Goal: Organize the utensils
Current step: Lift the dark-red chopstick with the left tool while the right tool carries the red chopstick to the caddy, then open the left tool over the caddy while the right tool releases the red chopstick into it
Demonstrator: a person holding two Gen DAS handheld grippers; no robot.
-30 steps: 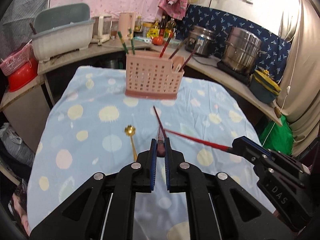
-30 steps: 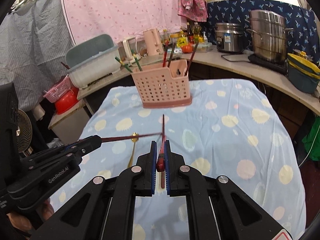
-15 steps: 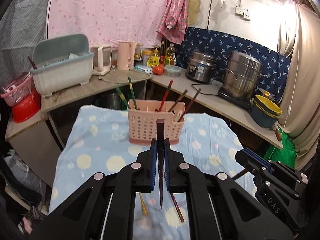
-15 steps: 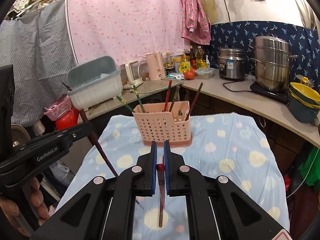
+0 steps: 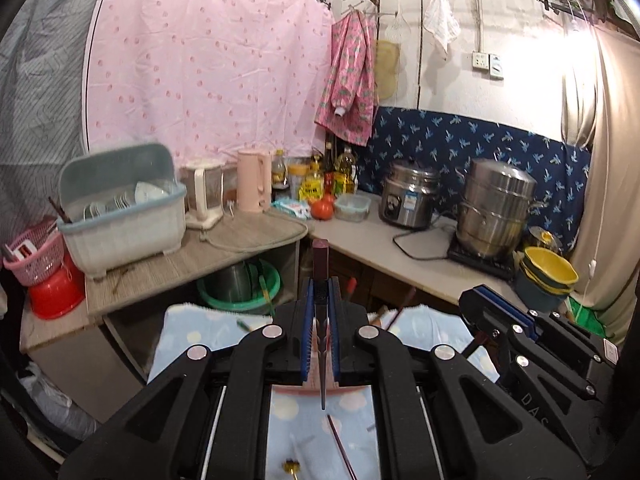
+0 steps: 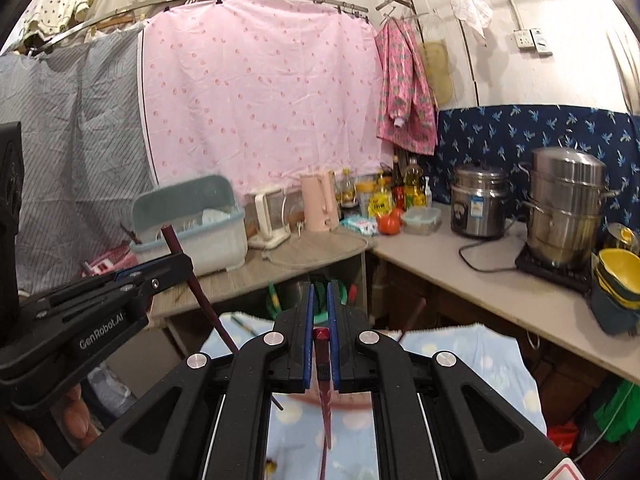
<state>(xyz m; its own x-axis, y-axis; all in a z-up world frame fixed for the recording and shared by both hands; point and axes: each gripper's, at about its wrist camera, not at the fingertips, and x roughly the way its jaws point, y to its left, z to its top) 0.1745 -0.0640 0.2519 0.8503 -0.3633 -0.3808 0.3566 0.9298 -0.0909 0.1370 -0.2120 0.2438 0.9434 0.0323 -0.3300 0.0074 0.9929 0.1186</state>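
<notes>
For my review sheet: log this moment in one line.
left tongs: shut on chopstick | right tongs: shut on chopstick | both above table | spoon on cloth

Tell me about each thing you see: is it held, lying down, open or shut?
left gripper: shut on a dark red chopstick, held upright.
right gripper: shut on a red-tipped chopstick, tip pointing down.
loose chopstick: lying flat on the dotted tablecloth.
gold spoon: lying on the cloth.
dish rack lid: open.
rice cooker: lid shut.
steamer pot: lid on.
</notes>
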